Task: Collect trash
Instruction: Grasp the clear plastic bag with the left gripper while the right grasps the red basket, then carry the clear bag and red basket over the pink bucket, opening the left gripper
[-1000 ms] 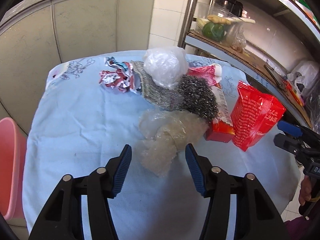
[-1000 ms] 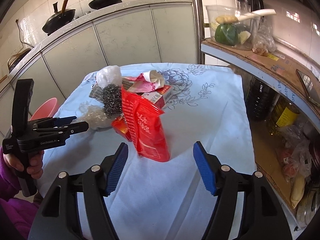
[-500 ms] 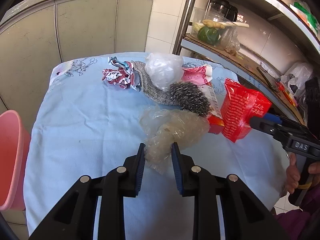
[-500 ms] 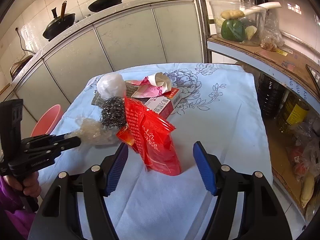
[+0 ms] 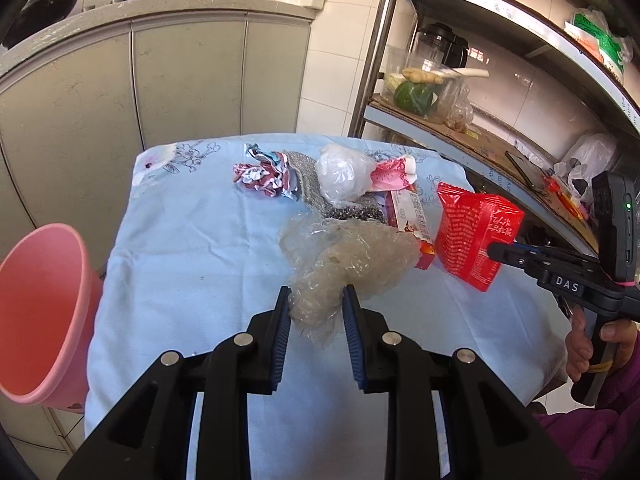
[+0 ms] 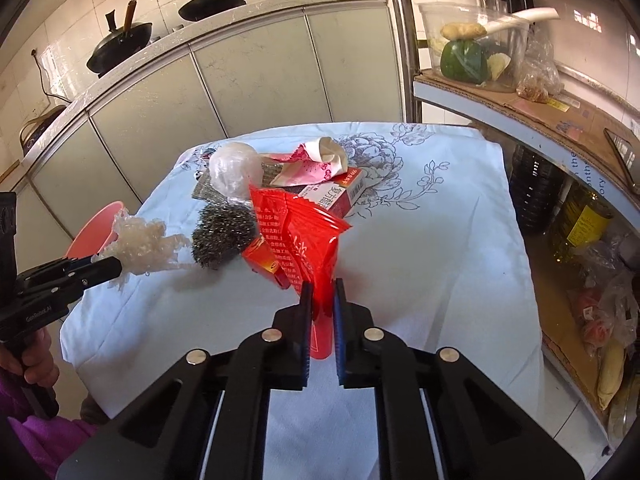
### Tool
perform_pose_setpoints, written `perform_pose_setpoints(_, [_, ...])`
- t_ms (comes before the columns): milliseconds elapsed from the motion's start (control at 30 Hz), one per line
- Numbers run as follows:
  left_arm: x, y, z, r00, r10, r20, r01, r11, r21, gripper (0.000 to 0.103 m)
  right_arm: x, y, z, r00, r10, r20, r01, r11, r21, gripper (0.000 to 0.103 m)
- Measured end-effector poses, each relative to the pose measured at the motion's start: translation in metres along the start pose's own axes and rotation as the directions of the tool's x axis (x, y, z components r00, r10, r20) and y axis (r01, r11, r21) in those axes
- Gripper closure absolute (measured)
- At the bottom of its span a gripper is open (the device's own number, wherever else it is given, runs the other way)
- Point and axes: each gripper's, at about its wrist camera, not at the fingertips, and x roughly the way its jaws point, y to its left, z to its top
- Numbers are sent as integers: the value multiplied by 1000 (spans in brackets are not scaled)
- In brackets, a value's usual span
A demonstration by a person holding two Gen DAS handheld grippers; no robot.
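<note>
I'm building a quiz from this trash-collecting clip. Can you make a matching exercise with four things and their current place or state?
Things:
1. crumpled clear plastic wrap
2. red snack bag
3. steel wool scrubber
4. pink bin

Places or states:
A. beside the table, off its edge
B. pinched in the left gripper
C. lying free on the tablecloth
D. pinched in the right gripper

Pairs: 1-B, 2-D, 3-C, 4-A
</note>
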Motion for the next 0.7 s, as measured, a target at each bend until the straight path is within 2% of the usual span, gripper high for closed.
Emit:
perform_pose_setpoints(333, [-22, 2, 1, 996, 47, 75, -46, 999, -7, 78, -32, 16, 1, 999, 8, 52, -5, 999, -52, 95])
perform_pose_setpoints(700, [-47, 23, 4, 983, 113, 146, -101, 991, -88, 78, -29, 45, 9, 998, 44, 49, -38, 992, -119, 95])
